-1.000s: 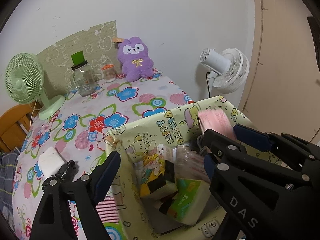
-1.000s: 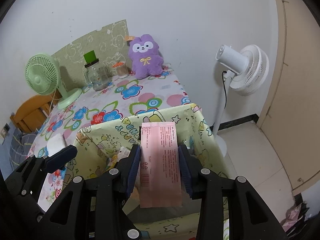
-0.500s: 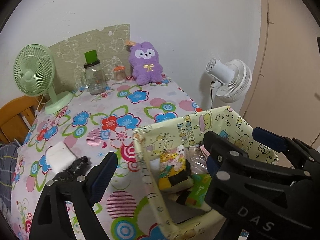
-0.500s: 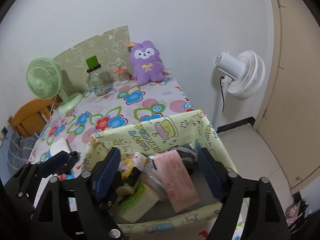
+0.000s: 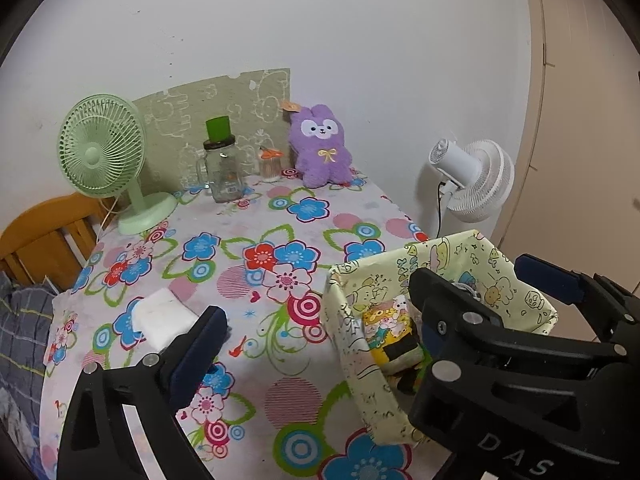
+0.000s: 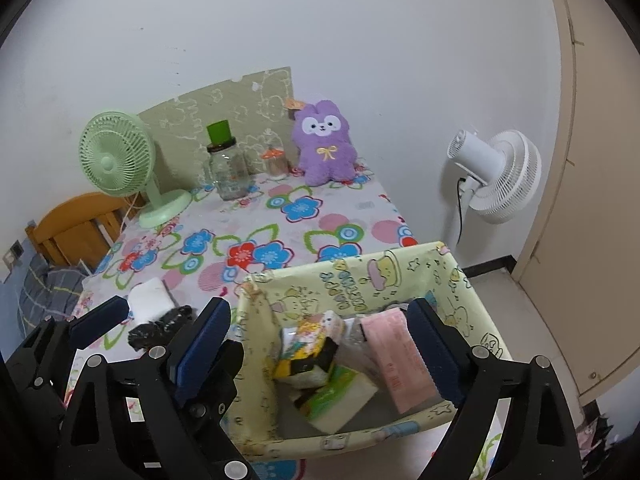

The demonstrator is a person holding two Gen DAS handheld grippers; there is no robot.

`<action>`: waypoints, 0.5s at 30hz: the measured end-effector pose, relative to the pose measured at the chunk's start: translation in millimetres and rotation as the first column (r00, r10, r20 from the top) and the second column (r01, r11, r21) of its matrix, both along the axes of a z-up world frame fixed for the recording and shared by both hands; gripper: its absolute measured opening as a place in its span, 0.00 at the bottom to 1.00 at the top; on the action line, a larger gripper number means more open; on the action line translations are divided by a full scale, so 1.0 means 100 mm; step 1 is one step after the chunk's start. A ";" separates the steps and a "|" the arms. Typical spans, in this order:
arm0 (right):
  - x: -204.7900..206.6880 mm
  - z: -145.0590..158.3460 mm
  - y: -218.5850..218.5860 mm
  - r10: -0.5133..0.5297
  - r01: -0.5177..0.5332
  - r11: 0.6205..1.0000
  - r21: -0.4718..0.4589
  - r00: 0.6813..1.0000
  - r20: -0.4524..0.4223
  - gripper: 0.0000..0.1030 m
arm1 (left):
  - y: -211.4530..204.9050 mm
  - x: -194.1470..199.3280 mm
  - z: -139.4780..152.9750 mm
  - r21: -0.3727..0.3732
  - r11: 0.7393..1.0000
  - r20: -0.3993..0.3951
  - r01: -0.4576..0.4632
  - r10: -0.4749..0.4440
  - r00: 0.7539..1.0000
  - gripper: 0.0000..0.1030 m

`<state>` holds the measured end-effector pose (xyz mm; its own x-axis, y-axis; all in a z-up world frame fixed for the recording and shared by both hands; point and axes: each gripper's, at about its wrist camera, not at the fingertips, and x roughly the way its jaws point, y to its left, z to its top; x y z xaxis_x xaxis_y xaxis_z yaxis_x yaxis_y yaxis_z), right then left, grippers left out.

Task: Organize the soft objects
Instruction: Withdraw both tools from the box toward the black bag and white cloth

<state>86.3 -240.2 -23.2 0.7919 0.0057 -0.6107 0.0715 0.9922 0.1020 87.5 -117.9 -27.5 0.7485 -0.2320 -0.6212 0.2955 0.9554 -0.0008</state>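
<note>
Where the right wrist view begins at its far left edge, we see a wooden chair (image 6: 76,224) and, just right of it, a green fan (image 6: 116,160) on the flowered counter (image 6: 280,216). Lower left, our left gripper (image 6: 160,320) has its fingers spread around nothing, with a white sponge (image 6: 150,298) and a black crumpled bag (image 6: 160,330) lying between them on the counter. Toward the upper middle stand a glass jar (image 6: 228,168) with a green lid, a small jar (image 6: 274,160), and a purple plush (image 6: 326,140) against the wall. Lower middle, the yellow fabric basket (image 6: 360,276) sits at the counter's near right corner; inside it lie a cartoon tissue pack (image 6: 308,344), a green pack (image 6: 340,396) and a pink packet (image 6: 400,364) leaning on the right side. Our right gripper (image 6: 320,344) hangs over the basket, fingers spread wide and empty, partly covering the pink packet's edge. Upper right, a white fan (image 6: 500,176) stands on the floor beside a beige door (image 6: 592,200).
</note>
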 end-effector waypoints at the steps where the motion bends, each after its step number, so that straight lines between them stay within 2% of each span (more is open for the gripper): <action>1: -0.01 0.02 0.03 0.002 -0.002 1.000 -0.003 1.000 0.004 0.89 | 0.03 -0.01 0.01 -0.005 1.000 0.002 -0.001 0.001 1.000 0.96; 15: -0.11 0.17 0.44 0.043 -0.041 0.999 -0.031 0.998 0.055 0.94 | 0.44 -0.08 0.12 -0.021 0.999 0.031 -0.045 0.046 0.998 0.99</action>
<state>75.5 -196.5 -6.1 0.8242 0.0223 -0.5659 0.0247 0.9969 0.0752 79.6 -73.8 -15.5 0.7775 -0.2098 -0.5929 0.2520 0.9677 -0.0120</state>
